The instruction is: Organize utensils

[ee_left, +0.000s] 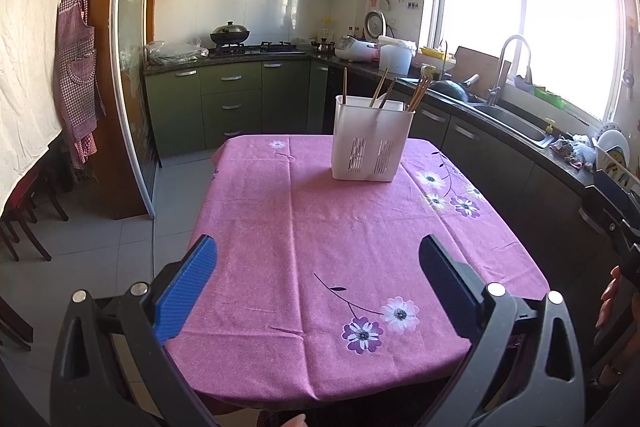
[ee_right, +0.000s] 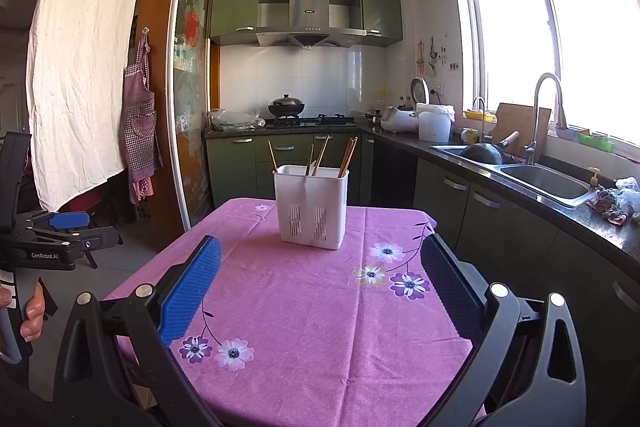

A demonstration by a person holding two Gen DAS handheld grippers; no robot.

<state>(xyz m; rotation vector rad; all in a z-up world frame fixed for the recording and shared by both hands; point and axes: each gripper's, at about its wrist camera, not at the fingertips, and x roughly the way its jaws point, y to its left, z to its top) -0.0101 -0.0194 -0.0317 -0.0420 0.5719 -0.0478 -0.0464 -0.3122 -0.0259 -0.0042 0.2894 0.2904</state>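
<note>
Both tongs spread wide over the pink table, gripping nothing.

We held the left gripper (ee_left: 318, 269) and the right gripper (ee_right: 320, 273) above the near edge of the flowered tablecloth (ee_left: 320, 227). Ahead of both, well beyond the blue pads (ee_right: 192, 291), the white utensil holder (ee_right: 311, 207) stood upright, wooden chopsticks (ee_right: 347, 151) leaning inside it.

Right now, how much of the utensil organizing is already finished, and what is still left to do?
The chopsticks and other sticks stand upright in the white utensil holder on the pink tablecloth, and no loose utensil shows on the cloth, so sorting looks done or nearly so. Nothing is in hand: the left gripper and right gripper are both open and empty. What remains cannot be told from these views.
</note>
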